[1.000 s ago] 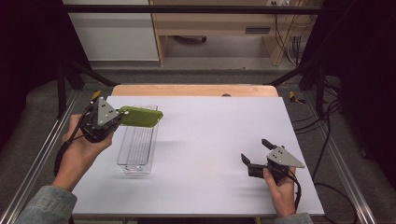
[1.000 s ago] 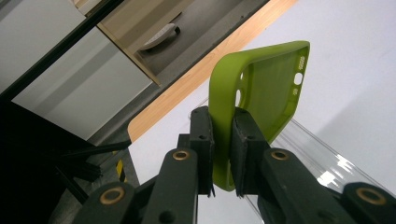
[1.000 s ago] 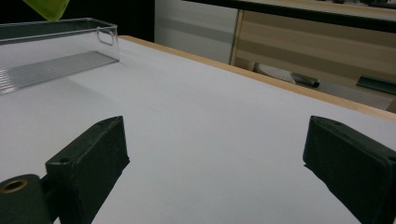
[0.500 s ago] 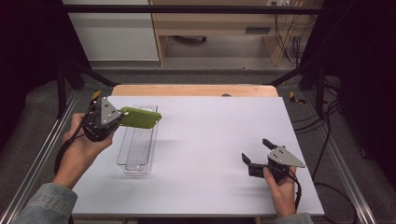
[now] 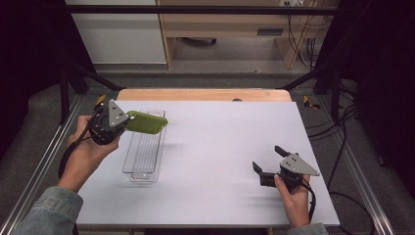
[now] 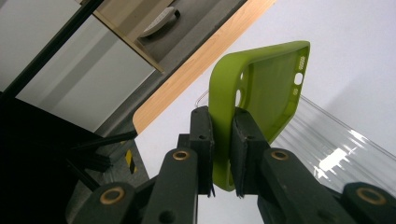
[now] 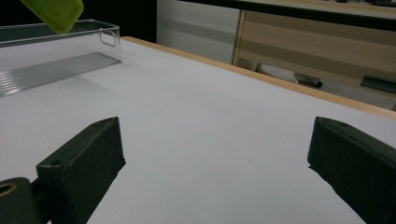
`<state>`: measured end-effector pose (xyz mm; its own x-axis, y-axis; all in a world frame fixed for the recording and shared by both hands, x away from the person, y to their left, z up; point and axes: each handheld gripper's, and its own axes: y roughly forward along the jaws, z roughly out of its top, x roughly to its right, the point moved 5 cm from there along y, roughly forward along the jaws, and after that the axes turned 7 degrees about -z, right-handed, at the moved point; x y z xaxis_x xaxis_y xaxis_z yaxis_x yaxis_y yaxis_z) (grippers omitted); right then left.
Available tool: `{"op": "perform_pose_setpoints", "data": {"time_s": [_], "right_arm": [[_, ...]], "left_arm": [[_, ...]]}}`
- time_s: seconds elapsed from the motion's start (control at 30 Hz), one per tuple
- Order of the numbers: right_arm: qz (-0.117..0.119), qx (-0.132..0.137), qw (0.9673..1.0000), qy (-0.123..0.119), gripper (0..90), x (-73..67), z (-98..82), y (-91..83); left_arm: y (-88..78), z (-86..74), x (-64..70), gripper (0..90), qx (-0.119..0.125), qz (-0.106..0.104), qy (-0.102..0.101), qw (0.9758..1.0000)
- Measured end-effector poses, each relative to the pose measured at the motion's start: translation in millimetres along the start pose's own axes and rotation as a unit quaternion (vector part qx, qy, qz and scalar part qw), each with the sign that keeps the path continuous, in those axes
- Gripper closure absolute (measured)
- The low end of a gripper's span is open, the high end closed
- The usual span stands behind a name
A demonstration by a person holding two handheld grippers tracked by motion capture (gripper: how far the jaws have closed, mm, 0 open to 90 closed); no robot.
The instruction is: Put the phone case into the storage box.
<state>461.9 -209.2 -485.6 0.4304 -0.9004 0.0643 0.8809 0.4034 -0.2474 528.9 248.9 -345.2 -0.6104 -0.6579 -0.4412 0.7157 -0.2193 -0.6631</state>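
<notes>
Half of the green phone case (image 6: 261, 88) hidden behind the pads (image 6: 201, 140). Left gripper (image 5: 128, 121) raised at the far left, pinching the case over the clear tray (image 5: 143, 157). Right gripper (image 5: 266, 165) low at the near right, spread wide, holding nothing.

Phone case (image 5: 145, 122): lime green, plain, same green inside and out; small pale cut-outs along one edge in the left gripper view.

Tray (image 5: 143, 154): clear, colourless plastic; floor ribbed in fine parallel lines that catch white glare.

Table (image 5: 220, 147): pale grey-white top, unpatterned; light wood strip along the far edge.

Left gripper (image 6: 223, 140): matte black fingers (image 6: 201, 135), brass-coloured rings at the pivots, grey three-cornered plate on top.

Right gripper (image 5: 268, 164): black body and fingers (image 7: 86, 163), grey plate.

Sleeve (image 5: 46, 213): faded blue denim.

Cabinet (image 5: 117, 34) behind the table: white panel; beside it, tan wood furniture.
</notes>
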Motion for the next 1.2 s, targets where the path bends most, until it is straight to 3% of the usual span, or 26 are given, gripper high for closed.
{"op": "perform_pose_setpoints", "data": {"time_s": [0.5,1.2], "right_arm": [[0.005,0.001,1.0,-0.003,3.6,-2.7,-0.6,1.2],[0.005,0.002,1.0,-0.005,3.5,-2.8,-0.5,0.7]], "left_arm": [[3.6,9.8,0.3,80.2,-0.009,0.003,0.025,0.9996],[5.3,3.2,-1.0,80.2,-0.035,0.01,0.049,0.9981]]}}
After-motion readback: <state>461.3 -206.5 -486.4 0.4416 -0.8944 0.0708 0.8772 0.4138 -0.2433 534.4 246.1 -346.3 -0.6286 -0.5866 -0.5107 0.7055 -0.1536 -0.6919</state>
